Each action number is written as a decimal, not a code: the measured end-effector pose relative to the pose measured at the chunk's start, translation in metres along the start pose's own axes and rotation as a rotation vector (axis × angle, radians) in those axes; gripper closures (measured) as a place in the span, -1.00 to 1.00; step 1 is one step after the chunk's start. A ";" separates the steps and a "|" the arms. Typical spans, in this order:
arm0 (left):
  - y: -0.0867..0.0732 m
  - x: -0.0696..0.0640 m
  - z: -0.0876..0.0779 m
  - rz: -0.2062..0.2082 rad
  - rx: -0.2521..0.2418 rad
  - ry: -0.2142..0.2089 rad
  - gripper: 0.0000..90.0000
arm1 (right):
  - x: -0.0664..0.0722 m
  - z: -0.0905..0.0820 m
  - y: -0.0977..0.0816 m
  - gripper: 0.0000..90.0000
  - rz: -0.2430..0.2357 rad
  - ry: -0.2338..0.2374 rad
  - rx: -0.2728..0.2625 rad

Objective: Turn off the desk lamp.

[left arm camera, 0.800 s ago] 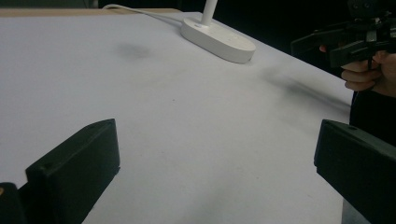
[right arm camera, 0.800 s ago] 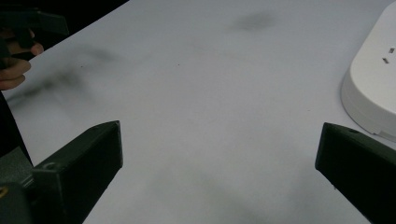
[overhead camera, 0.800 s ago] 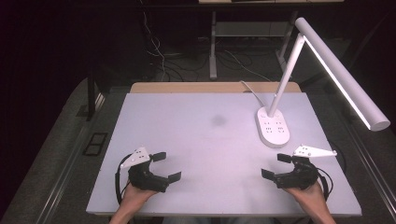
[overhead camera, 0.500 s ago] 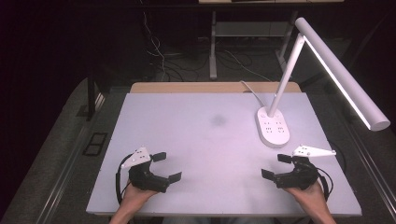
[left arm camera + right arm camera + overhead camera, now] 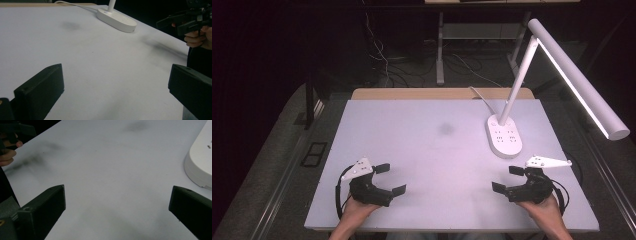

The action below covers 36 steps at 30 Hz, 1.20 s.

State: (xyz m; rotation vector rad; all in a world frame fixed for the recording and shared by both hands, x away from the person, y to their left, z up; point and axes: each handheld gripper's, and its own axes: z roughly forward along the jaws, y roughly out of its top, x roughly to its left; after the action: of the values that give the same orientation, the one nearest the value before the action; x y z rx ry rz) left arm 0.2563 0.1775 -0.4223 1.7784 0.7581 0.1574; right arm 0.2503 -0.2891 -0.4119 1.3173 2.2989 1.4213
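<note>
My left gripper [image 5: 390, 179] rests near the front left of the white table [image 5: 432, 150], held by a hand, jaws wide open with nothing between them. In the left gripper view its two black jaws stand far apart over bare table [image 5: 100, 70], and the other gripper [image 5: 185, 21] shows at the top right. My right gripper [image 5: 508, 179] sits near the front right, open and empty as well. Its jaws in the right gripper view frame bare table [image 5: 112, 170], with the lamp base [image 5: 200, 162] at the right edge.
A white desk lamp stands at the back right, its oval base [image 5: 504, 135] on the table and its lit bar head [image 5: 579, 82] reaching out over the right edge. A faint dark smudge [image 5: 445, 129] marks the table's middle. Cables lie on the floor behind.
</note>
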 end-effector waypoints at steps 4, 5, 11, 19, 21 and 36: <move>0.000 0.001 0.000 -0.004 -0.002 -0.002 -1.00 | 0.000 0.001 0.003 -0.98 -0.005 -0.007 0.009; 0.000 0.001 0.000 -0.005 -0.003 -0.001 -1.00 | 0.000 0.001 0.003 -0.98 -0.005 -0.007 0.009; -0.001 0.001 0.000 -0.008 0.007 0.012 -1.00 | -0.001 -0.001 0.015 -0.98 -0.016 -0.005 0.017; -0.001 0.002 -0.001 -0.015 0.007 0.020 -1.00 | -0.003 -0.002 0.030 -0.98 -0.028 -0.002 0.026; -0.001 0.002 -0.002 -0.015 0.006 0.021 -1.00 | -0.004 -0.003 0.032 -0.98 -0.029 0.000 0.027; -0.002 0.002 -0.002 -0.025 -0.007 0.028 -1.00 | -0.022 -0.011 0.054 -0.98 -0.045 -0.021 0.037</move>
State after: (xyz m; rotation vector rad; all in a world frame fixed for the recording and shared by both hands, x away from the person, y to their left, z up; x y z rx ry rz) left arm 0.2565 0.1804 -0.4239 1.7624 0.7980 0.1686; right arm 0.2905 -0.3030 -0.3705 1.2754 2.3371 1.3515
